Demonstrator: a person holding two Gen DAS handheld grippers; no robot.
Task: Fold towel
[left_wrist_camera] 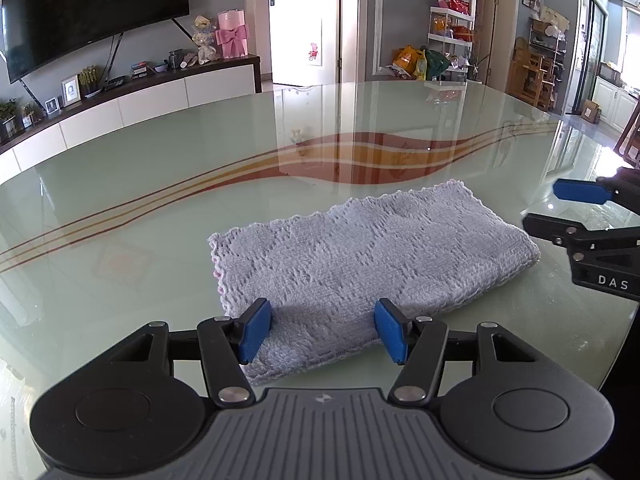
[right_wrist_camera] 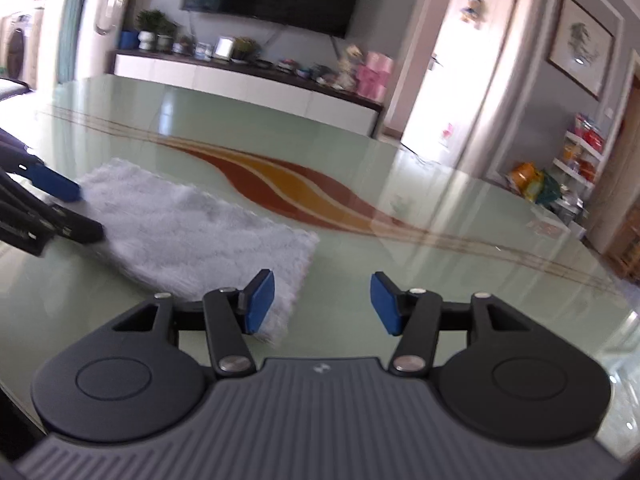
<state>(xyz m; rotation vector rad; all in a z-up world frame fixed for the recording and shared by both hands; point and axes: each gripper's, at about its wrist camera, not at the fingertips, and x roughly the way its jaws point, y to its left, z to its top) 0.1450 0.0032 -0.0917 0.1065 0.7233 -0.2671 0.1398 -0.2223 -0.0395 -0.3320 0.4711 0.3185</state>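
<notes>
A pale blue knitted towel lies folded into a thick rectangle on the glass table. My left gripper hovers open over the towel's near short end, its blue pads wide apart on either side of the cloth and not pressing it. My right gripper sits just off the towel's right end, open with nothing between its fingers. In the right wrist view, the right gripper is open over bare glass, its left pad above a corner of the towel. The left gripper is at the towel's far left end.
The table has a red and orange wave stripe behind the towel, and its curved edge runs close on the right. A TV cabinet and shelves stand well beyond the table.
</notes>
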